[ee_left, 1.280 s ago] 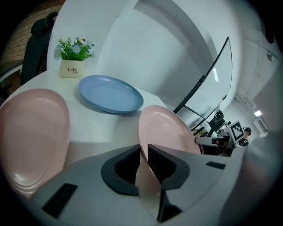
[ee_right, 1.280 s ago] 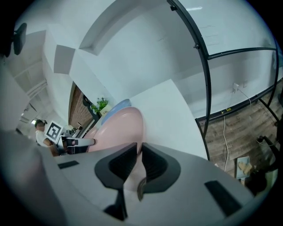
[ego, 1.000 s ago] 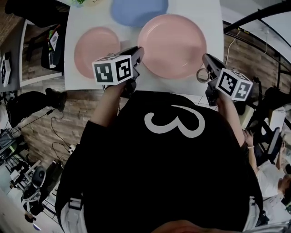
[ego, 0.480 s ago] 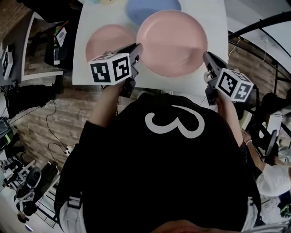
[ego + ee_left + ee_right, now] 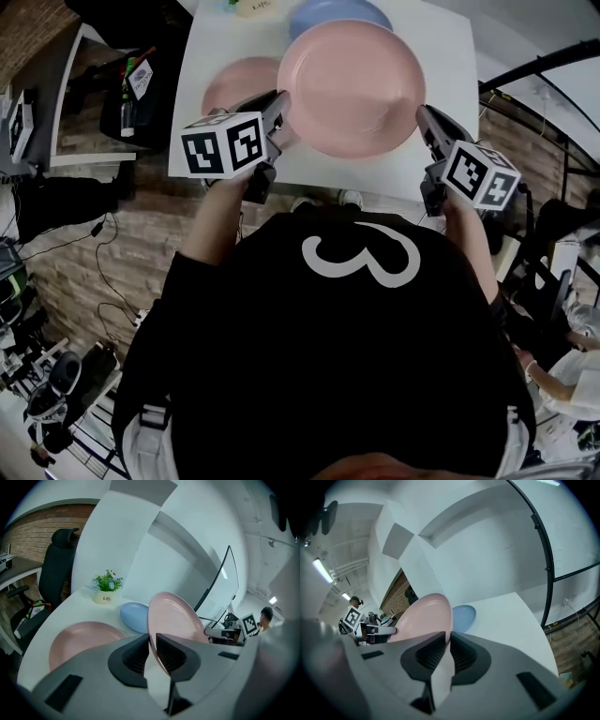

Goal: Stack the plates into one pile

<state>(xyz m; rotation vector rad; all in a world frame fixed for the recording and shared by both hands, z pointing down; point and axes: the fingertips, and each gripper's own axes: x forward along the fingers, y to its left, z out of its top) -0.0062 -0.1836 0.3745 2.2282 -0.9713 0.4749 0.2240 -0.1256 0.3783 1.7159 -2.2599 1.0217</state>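
White table (image 5: 441, 56) seen from above. Nearest, the left gripper (image 5: 279, 105) and right gripper (image 5: 424, 117) each pinch an opposite rim of the large pink plate (image 5: 352, 84), lifted off the tabletop; the left jaws have just been tightening on it. Beyond lie a small pink plate (image 5: 230, 84), then a blue plate (image 5: 337, 13), each resting separately. No pile looks begun yet; by my reading, all three plates need stacking.
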